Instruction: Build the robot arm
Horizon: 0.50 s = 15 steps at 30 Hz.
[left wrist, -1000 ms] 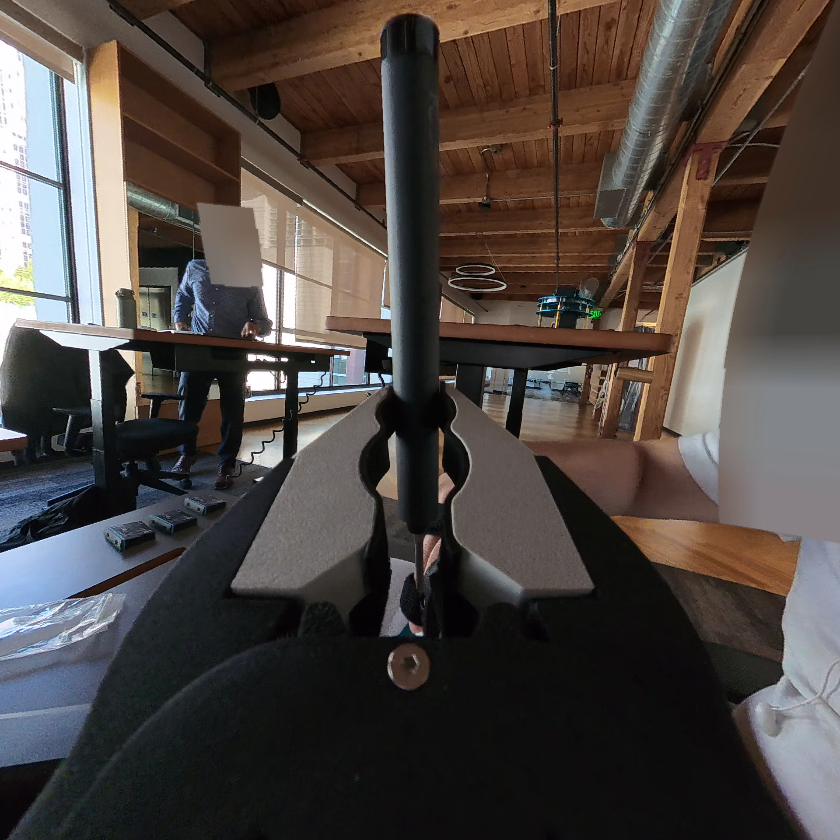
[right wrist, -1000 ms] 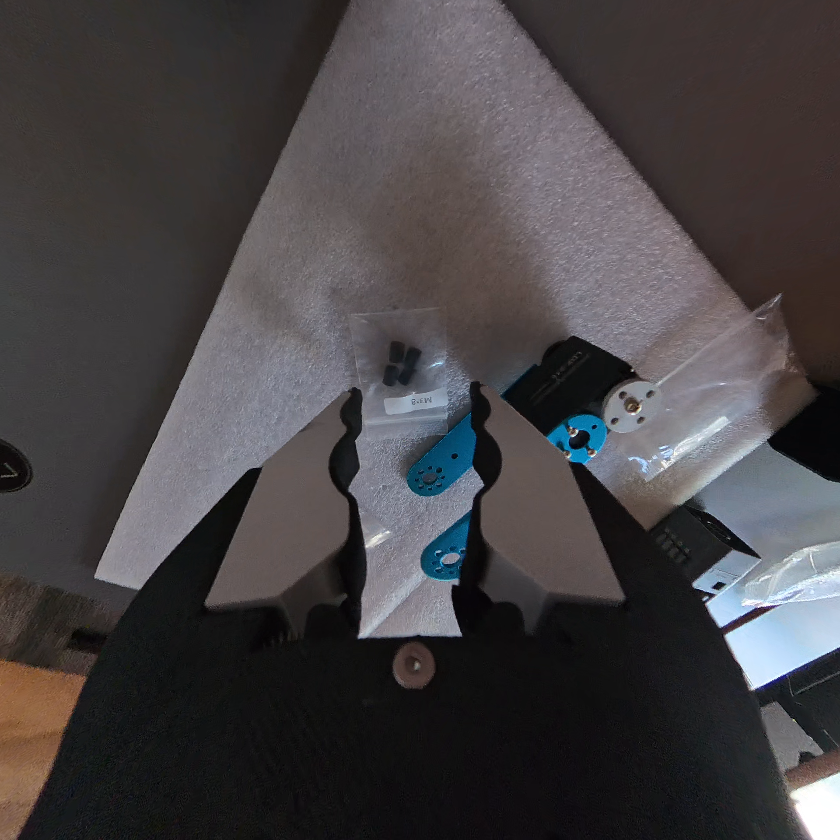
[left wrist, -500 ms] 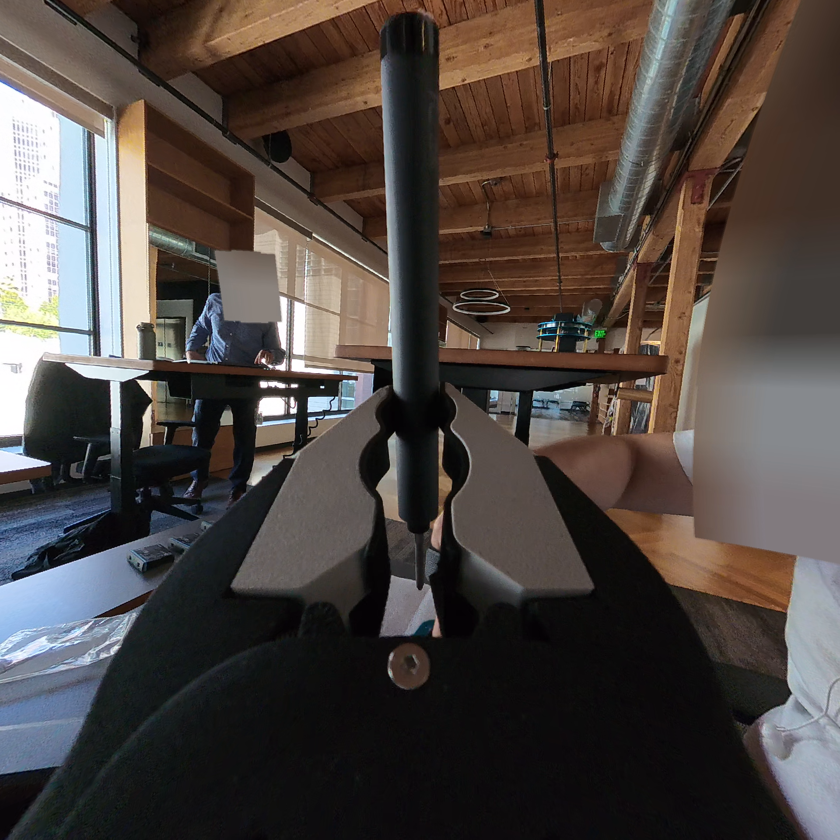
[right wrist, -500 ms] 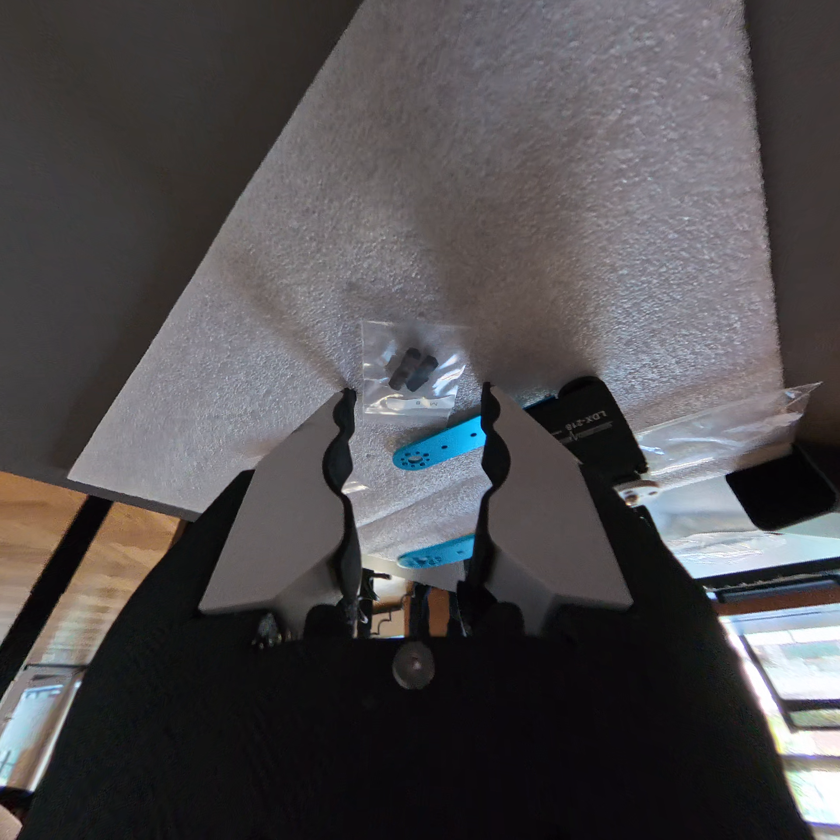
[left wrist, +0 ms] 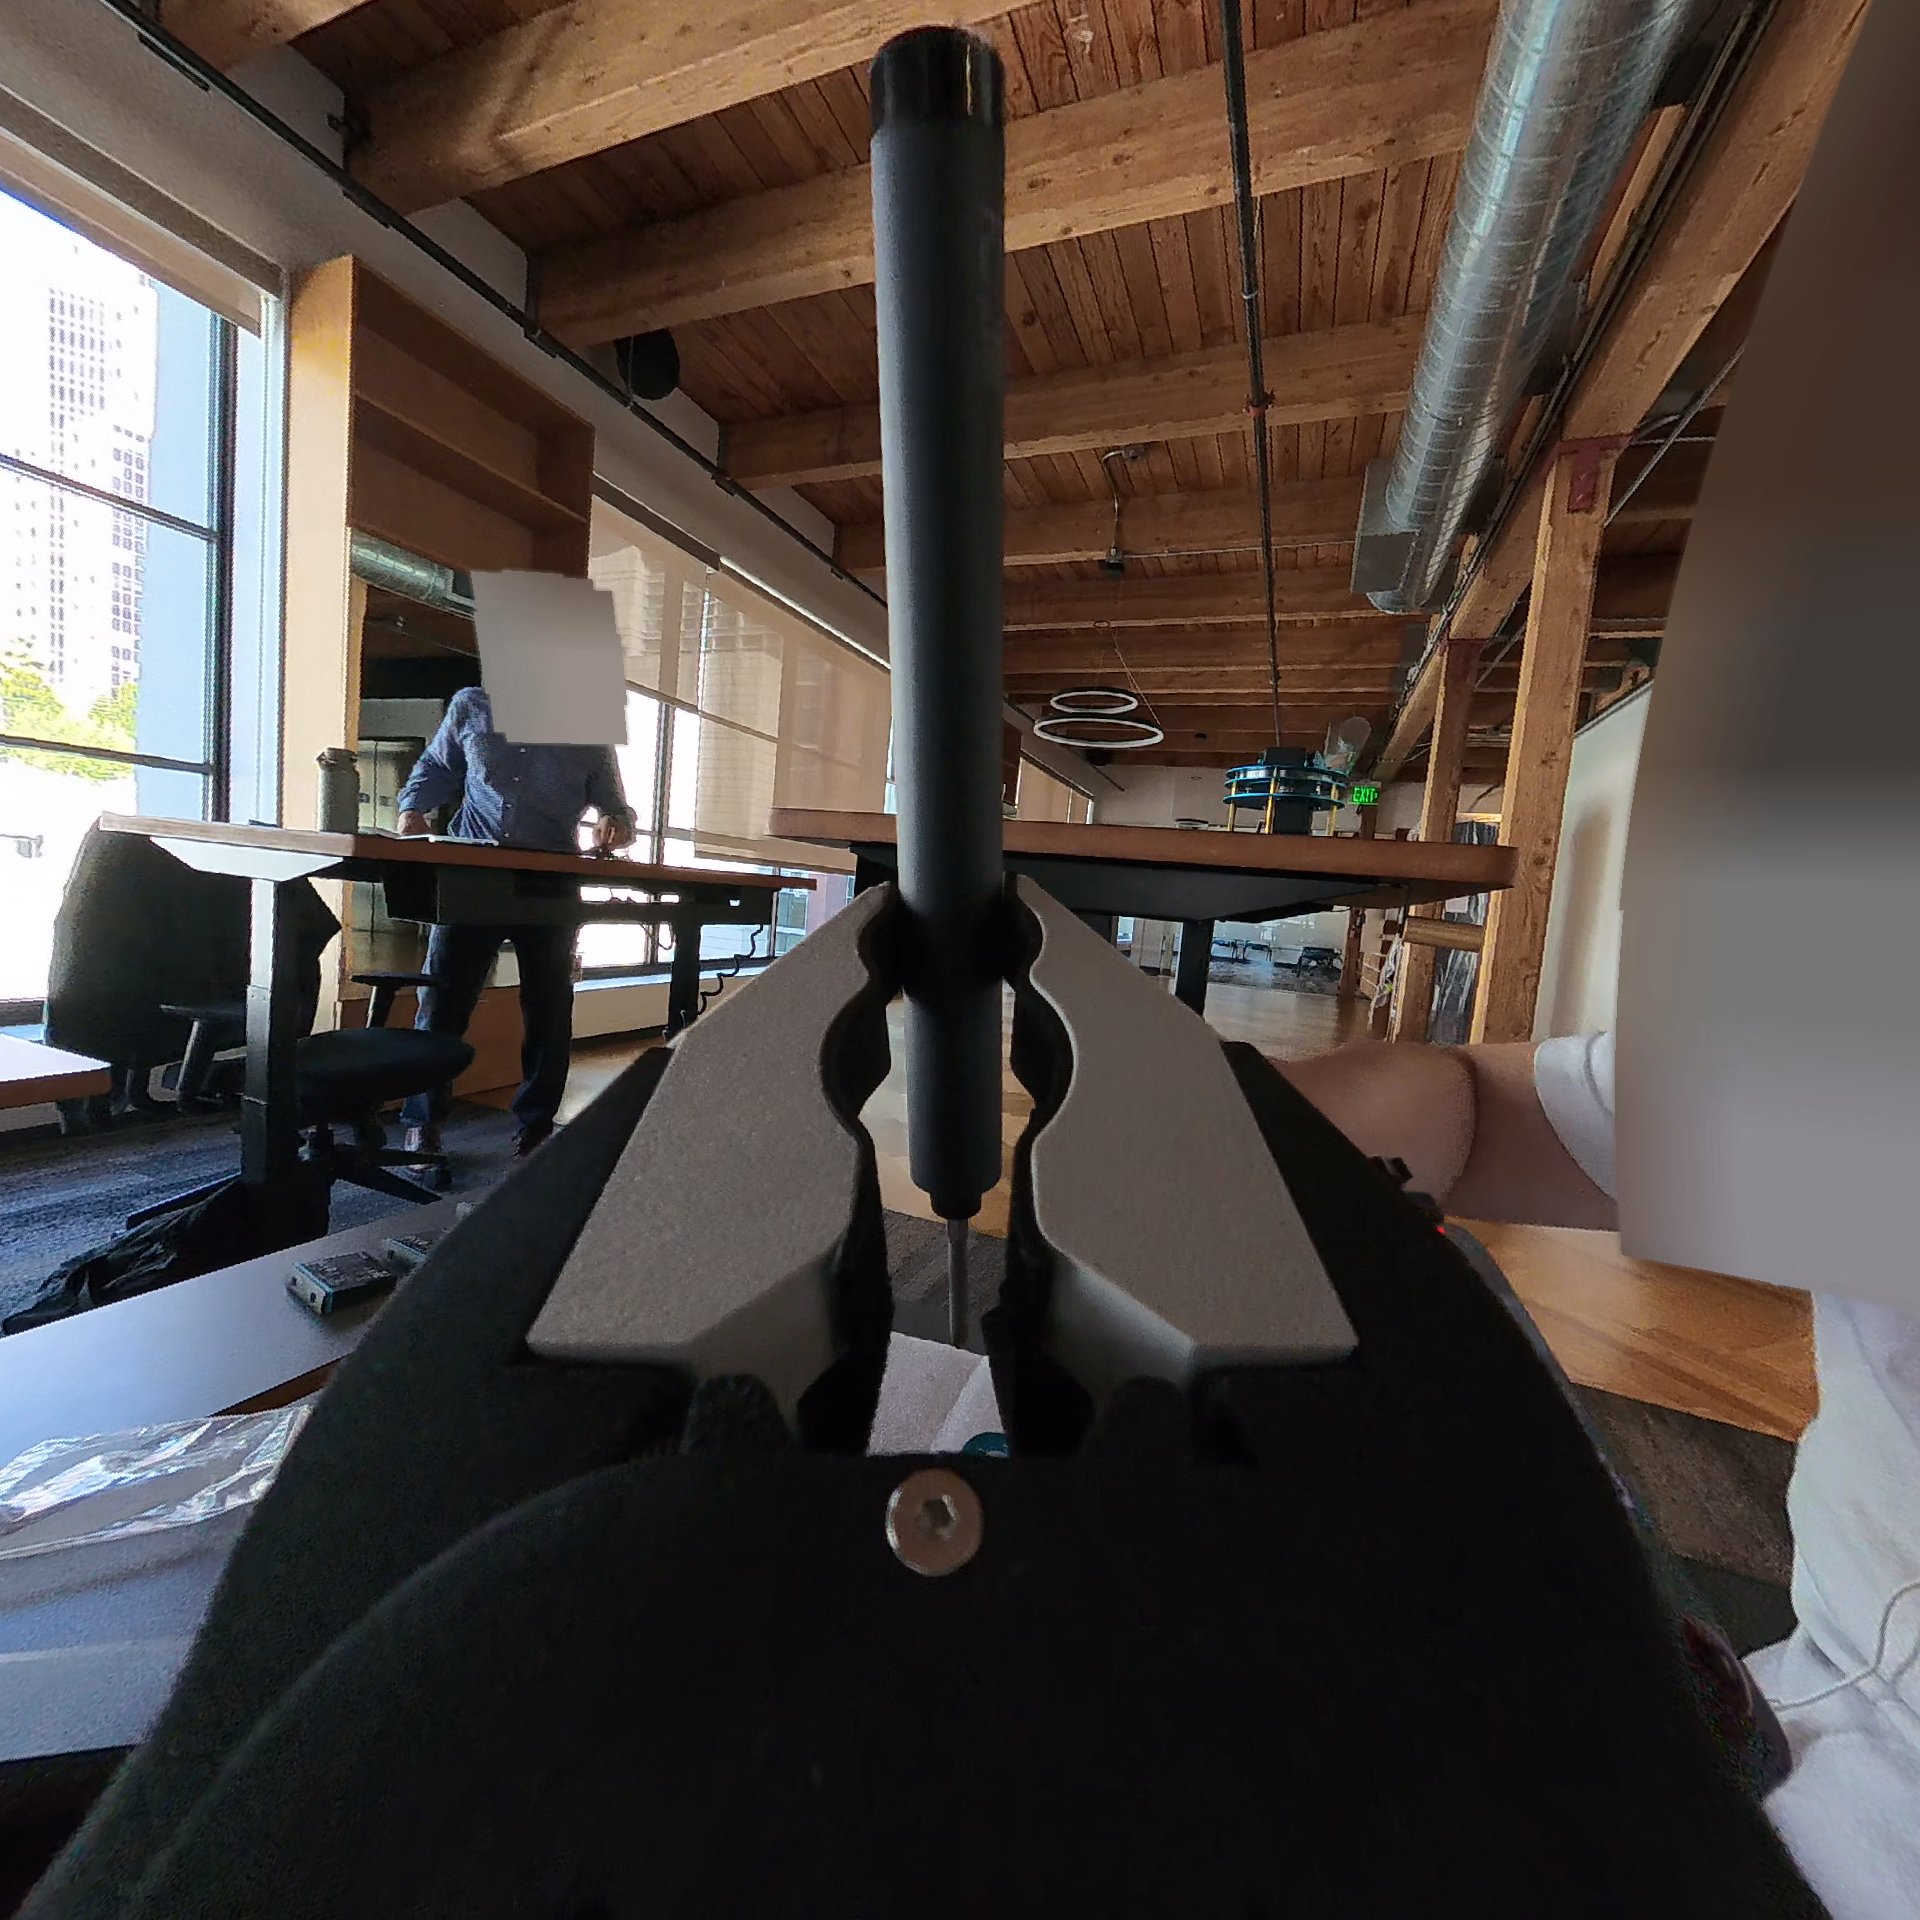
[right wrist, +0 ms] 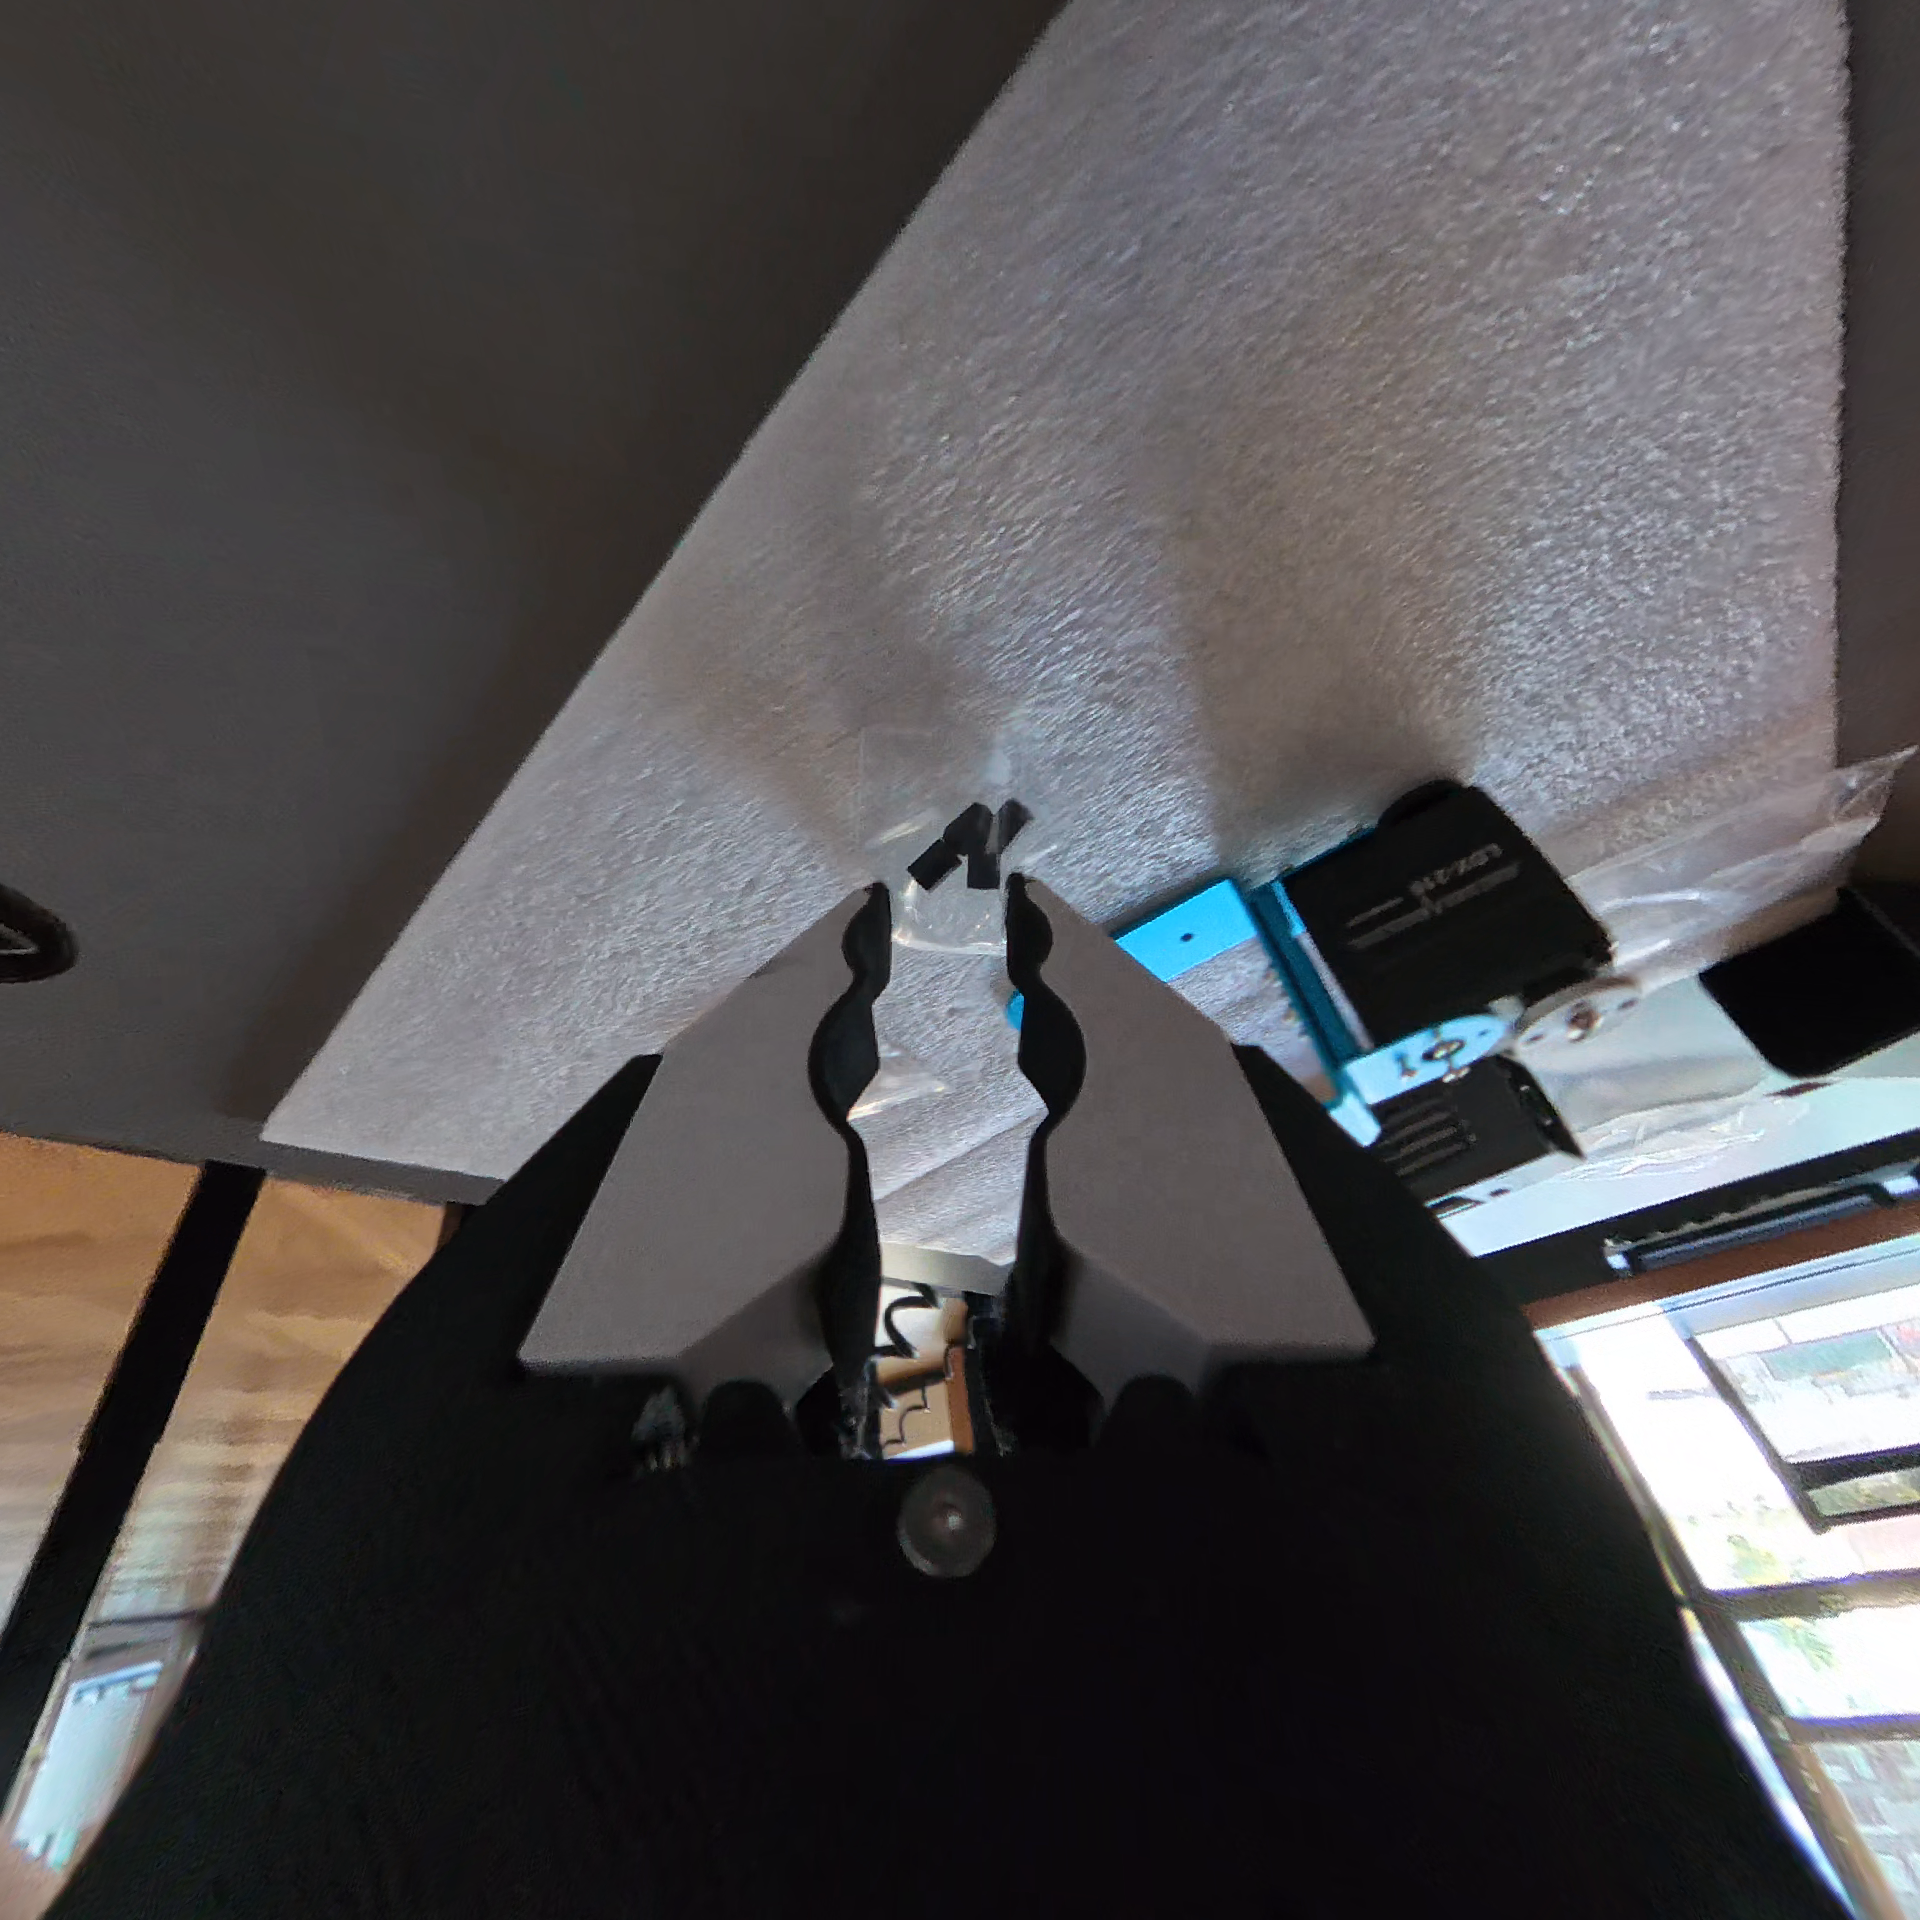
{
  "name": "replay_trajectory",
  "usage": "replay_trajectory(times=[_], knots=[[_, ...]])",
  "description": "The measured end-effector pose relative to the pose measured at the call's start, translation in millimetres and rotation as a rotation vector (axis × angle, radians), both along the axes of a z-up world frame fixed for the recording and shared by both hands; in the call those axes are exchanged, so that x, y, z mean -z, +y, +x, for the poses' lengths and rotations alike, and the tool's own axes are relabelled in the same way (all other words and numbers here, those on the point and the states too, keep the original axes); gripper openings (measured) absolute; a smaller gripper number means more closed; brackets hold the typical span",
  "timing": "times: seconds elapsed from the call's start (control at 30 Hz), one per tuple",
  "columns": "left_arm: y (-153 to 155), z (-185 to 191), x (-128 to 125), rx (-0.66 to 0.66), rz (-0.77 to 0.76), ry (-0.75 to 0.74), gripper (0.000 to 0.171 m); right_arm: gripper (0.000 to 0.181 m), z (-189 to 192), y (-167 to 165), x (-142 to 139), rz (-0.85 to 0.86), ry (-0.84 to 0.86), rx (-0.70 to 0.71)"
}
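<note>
Left tool point(left wrist: 940, 914) clamped on upright screwdriver point(left wrist: 940, 623), bit down for driving. Right tool point(right wrist: 945, 894) apart, straddling screw bag point(right wrist: 961, 862); contact unclear. Servo point(right wrist: 1444, 894) at 3 o'clock.

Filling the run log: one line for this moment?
left gripper: shut on screwdriver | right gripper: open, at screw bag on foam sheet

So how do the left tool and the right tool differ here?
The left tool is shut on a dark screwdriver, held upright; the right tool is open, holding nothing. The left faces across the room; the right points at a small clear bag of black screws on white foam. Both have grey fingers.
</note>
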<state>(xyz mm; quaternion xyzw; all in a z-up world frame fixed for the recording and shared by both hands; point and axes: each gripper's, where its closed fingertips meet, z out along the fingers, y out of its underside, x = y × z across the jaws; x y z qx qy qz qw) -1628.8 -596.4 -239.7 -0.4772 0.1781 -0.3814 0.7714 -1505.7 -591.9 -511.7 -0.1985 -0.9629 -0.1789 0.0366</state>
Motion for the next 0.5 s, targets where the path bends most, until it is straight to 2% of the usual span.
replay_trajectory(times=[0.17, 0.27, 0.43, 0.5], knots=[[0.8, -2.6, 0.2, -0.003, -0.004, -0.007, 0.016, 0.021, 24.4, 9.2, -19.0, -0.019, 0.051, 0.078], [0.1, -4.6, -0.4, -0.009, -0.002, -0.007, 0.016, 0.022, 41.7, 28.0, -38.1, -0.015, 0.066, 0.138], [2.6, -6.4, 1.4, -0.017, -0.011, -0.003, 0.016, 0.021, 50.3, 86.9, -74.8, -0.015, 0.095, 0.304], [4.8, -5.8, 3.5, -0.016, -0.019, -0.001, 0.016, 0.022, 45.2, 114.7, -77.4, -0.037, 0.086, 0.395]])
